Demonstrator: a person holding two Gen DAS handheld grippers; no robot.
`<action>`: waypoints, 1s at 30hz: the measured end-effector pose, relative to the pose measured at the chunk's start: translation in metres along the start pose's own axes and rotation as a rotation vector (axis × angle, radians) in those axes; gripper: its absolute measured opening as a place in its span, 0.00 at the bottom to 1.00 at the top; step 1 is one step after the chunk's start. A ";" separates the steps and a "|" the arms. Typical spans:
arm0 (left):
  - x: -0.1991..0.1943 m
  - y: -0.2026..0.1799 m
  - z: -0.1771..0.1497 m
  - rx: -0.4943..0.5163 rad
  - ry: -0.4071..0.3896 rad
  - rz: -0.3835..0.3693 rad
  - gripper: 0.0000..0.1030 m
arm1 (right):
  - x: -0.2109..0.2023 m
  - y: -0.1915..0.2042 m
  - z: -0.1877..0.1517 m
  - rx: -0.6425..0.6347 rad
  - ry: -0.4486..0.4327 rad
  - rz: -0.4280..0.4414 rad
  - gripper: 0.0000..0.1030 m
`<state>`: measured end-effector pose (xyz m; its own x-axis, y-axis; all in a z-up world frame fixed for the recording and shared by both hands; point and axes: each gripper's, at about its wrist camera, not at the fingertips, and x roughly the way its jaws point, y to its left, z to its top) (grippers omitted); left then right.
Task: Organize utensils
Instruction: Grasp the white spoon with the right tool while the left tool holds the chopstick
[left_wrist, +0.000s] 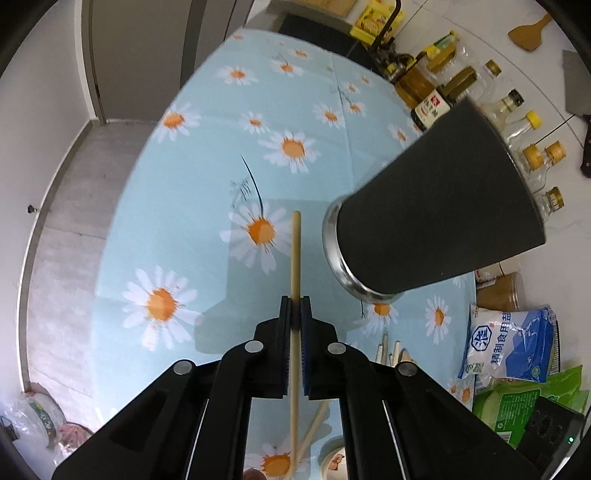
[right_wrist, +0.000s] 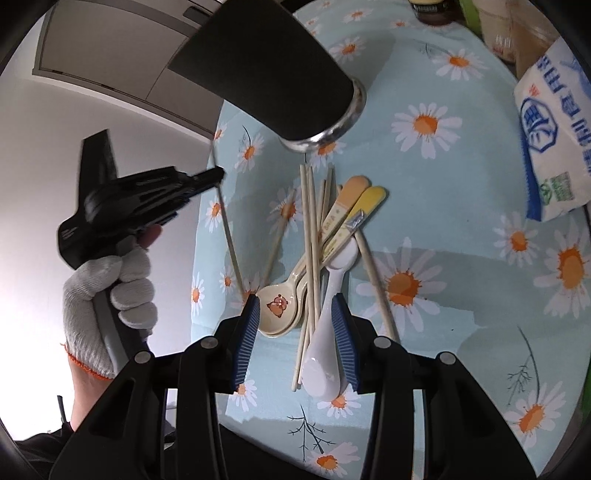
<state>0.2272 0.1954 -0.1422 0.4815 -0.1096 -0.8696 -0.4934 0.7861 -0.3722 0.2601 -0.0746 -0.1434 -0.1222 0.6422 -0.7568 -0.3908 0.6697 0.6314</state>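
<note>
pinching one chopstick (left_wrist: 295, 254) mid-shaft in the left tool (left_wrist: 295, 306), shut on it, just beside the dark tapered holder (left_wrist: 436, 206). thin, stiff, light wood, likely to pivot. right tool (right_wrist: 295, 314) part open over the white spoon (right_wrist: 325, 354) near the holder; glazed, slick, chippable, best taken at the neck.

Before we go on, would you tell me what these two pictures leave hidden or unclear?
- Inside of the tall black utensil holder with a steel base: both views show only its outside wall.
- Lower end of the pale wooden chopstick clamped in the left gripper: cut off by the left view's bottom edge.
- Bowl of the white ceramic spoon: partly behind the right gripper's jaw.
- Bottle labels: too small.
</note>
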 end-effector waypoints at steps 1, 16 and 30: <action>-0.001 -0.001 0.000 -0.002 -0.004 -0.001 0.04 | 0.004 -0.003 0.001 0.010 0.015 0.004 0.41; -0.015 0.013 -0.013 -0.019 -0.005 -0.037 0.04 | 0.046 -0.037 0.008 0.076 0.153 0.032 0.36; -0.022 0.025 -0.025 -0.027 0.005 -0.035 0.04 | 0.058 -0.046 -0.004 0.059 0.165 0.166 0.17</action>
<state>0.1863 0.2021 -0.1409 0.4951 -0.1400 -0.8575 -0.4956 0.7651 -0.4111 0.2676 -0.0700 -0.2169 -0.3296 0.6791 -0.6559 -0.2994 0.5837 0.7548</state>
